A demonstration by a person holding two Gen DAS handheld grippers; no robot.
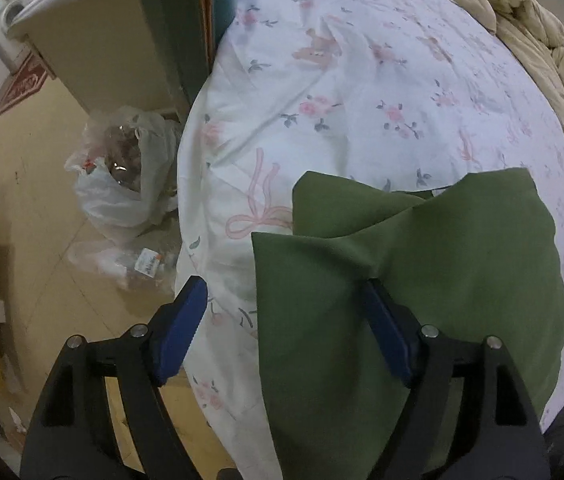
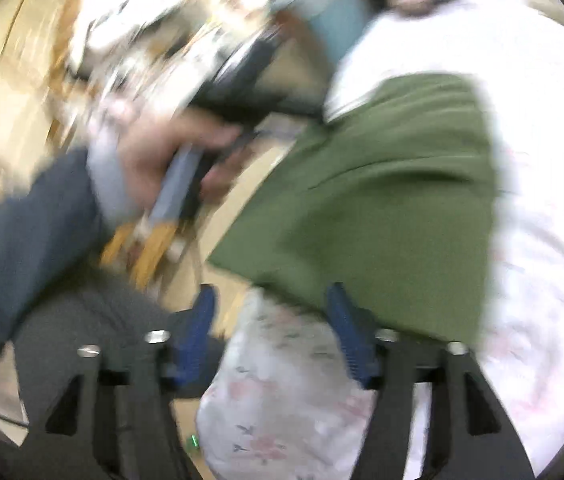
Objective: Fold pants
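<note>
The green pants [image 1: 422, 280] lie partly folded on the bed [image 1: 322, 80], near its edge, one corner spilling toward the floor. The left tool [image 1: 282, 312] hangs over the pants' near edge with its jaws wide apart and nothing between them. The right tool [image 2: 270, 320], blurred, is also spread open and grips nothing beside the pants. The cloth sits so near the bed's edge that a careless tug could slide it off. A plastic bag [image 1: 122, 176] slumps on the floor beside the bed; no writing is readable.
</note>
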